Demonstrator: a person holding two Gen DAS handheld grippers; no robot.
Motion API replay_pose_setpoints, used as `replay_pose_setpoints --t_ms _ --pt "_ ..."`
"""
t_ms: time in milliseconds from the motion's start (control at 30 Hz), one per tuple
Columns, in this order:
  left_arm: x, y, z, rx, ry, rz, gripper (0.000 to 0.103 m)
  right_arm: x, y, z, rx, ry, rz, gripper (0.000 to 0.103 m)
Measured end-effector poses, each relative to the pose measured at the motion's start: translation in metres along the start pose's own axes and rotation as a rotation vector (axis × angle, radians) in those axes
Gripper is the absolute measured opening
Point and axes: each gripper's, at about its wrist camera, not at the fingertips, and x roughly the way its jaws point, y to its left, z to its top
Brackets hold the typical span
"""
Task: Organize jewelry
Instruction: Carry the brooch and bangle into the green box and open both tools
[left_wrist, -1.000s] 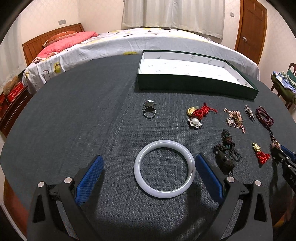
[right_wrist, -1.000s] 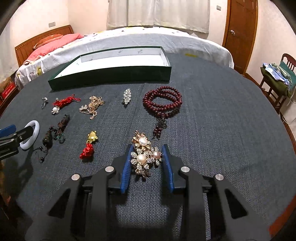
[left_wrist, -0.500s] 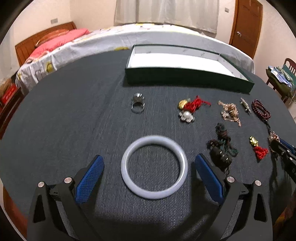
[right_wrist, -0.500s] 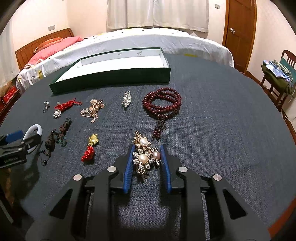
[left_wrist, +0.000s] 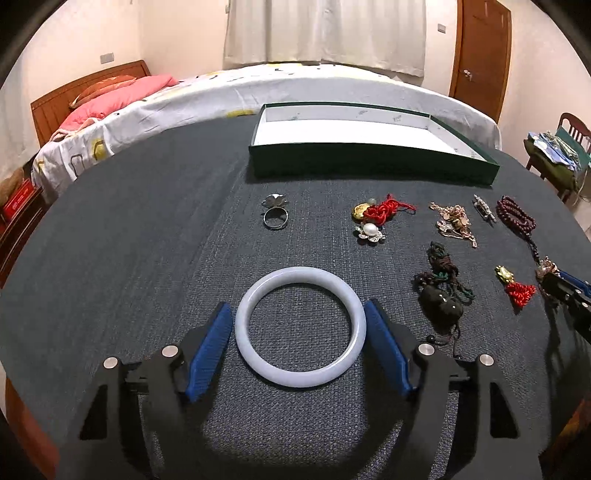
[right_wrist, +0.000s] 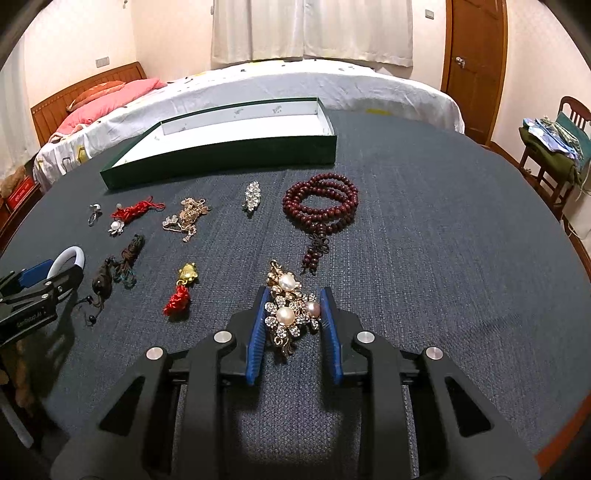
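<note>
A pale white bangle (left_wrist: 300, 326) lies on the dark table cloth between the blue pads of my left gripper (left_wrist: 299, 314), which has closed onto its sides. The bangle also shows in the right wrist view (right_wrist: 68, 258). My right gripper (right_wrist: 293, 297) is shut on a pearl and rhinestone brooch (right_wrist: 290, 310). A green tray with a white inside (left_wrist: 373, 170) stands at the far side. A silver ring (left_wrist: 275, 216), a red cord charm with a pearl flower (left_wrist: 373, 219), a gold chain piece (left_wrist: 452, 223) and dark red beads (right_wrist: 321, 206) lie in between.
A dark corded pendant (left_wrist: 441, 301), a gold and red tassel charm (right_wrist: 183, 290) and a rhinestone clip (right_wrist: 252, 195) also lie on the cloth. Beyond the round table stand a bed (left_wrist: 258, 88), a door (left_wrist: 480, 55) and a chair with clothes (left_wrist: 557, 158).
My left gripper has closed from wide open onto the white bangle and moved slightly forward. My right gripper stays closed around the brooch, barely moved.
</note>
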Motion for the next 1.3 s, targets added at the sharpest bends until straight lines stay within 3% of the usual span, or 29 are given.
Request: replay_pose_setpoints --t_ms 300,600,833,1033,1133,1300 --pt "0.0 -0.001 0.001 -0.006 0.0 0.02 0.069 -0.002 -0.002 -0.003 0.005 -0.011 0.008 0.027" --pt "-0.023 0.0 0.021 -0.005 -0.099 0.048 0.068 -0.015 -0.002 0.009 0.016 -0.057 0.035 0.027" --pt "-0.03 -0.006 0.059 0.005 -0.155 0.02 0.068 -0.021 0.002 0.053 0.025 -0.129 0.076 0.027" --pt "-0.019 -0.023 0.103 0.057 -0.223 0.014 0.069 -0.014 0.004 0.114 0.026 -0.235 0.074 0.027" --pt "-0.003 -0.031 0.128 0.074 -0.24 0.001 0.069 0.003 0.006 0.146 0.03 -0.263 0.08 0.027" --pt "0.033 -0.048 0.165 0.084 -0.237 -0.026 0.069 0.045 0.004 0.175 0.031 -0.238 0.068 0.027"
